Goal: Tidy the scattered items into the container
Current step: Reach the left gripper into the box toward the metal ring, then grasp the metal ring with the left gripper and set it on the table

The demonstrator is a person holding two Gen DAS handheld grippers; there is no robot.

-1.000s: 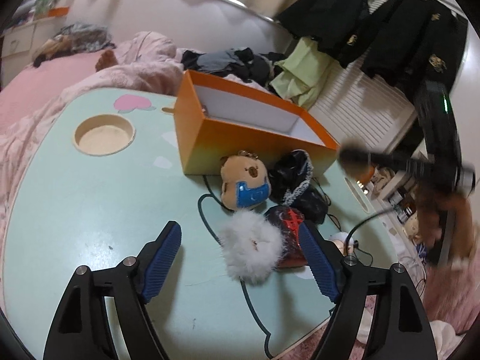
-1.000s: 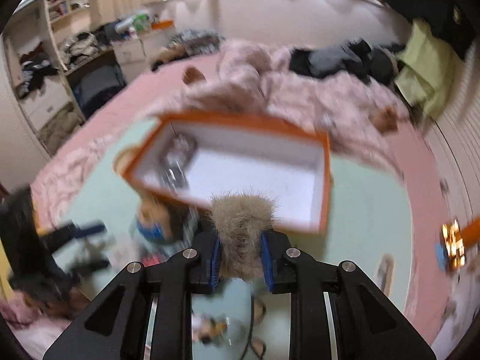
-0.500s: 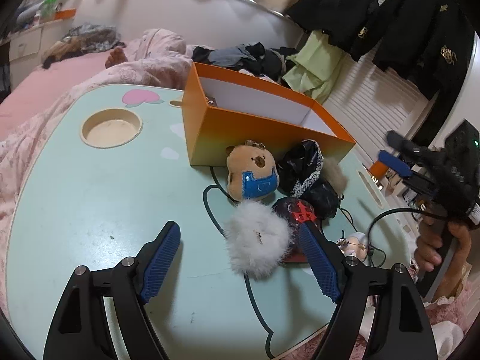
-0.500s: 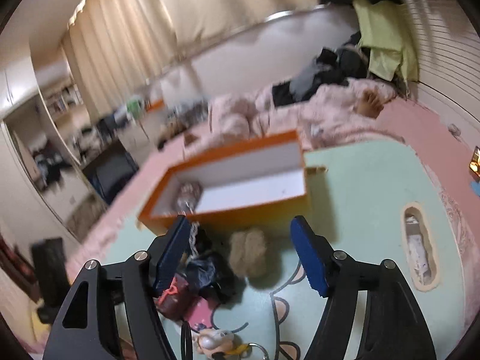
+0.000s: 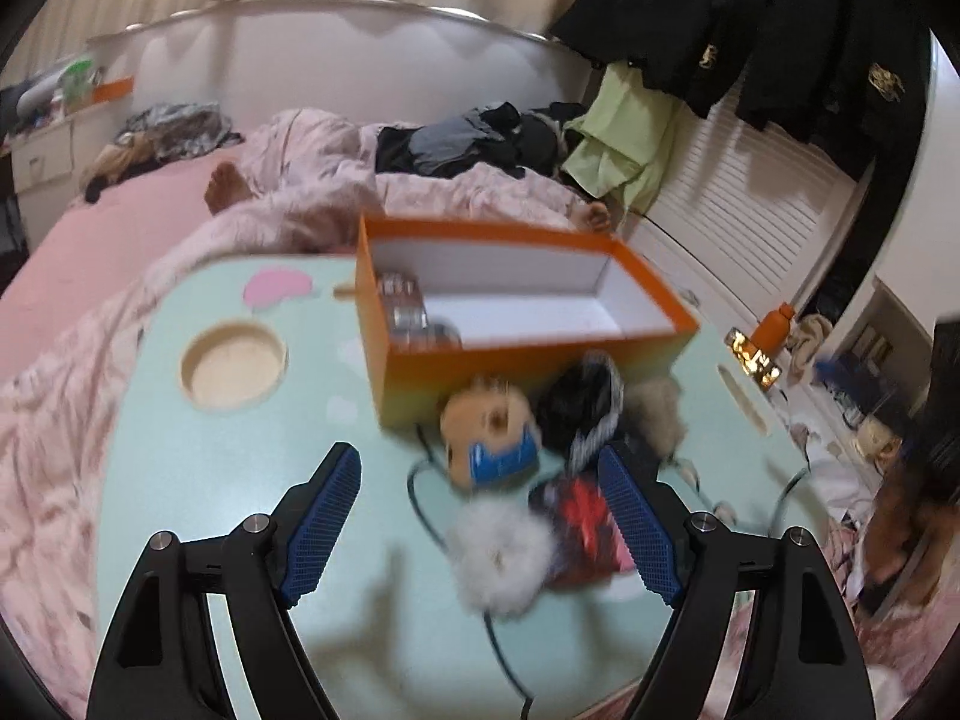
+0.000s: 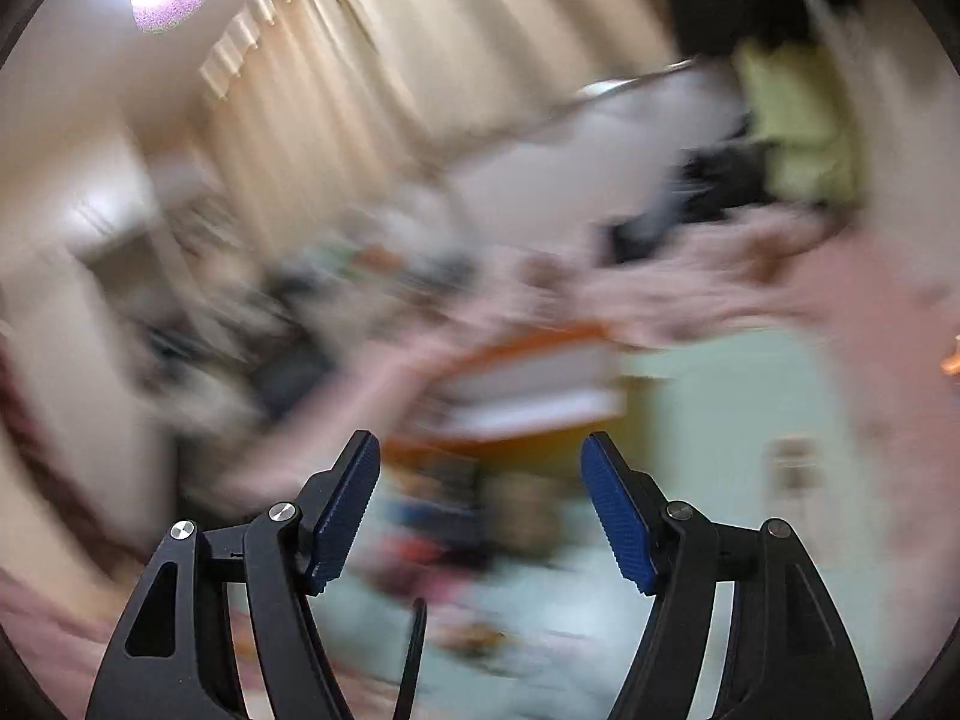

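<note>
Small toys lie heaped on the table [image 5: 198, 468], just in front of the orange box [image 5: 528, 354].
The left gripper [image 5: 480, 516] and right gripper [image 6: 480, 504] both gape empty. The white pompom [image 5: 501, 558], blurred, looks soft and light; a pinch across its middle should do.

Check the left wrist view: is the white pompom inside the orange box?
No, the white pompom lies on the table in front of the orange box.
</note>
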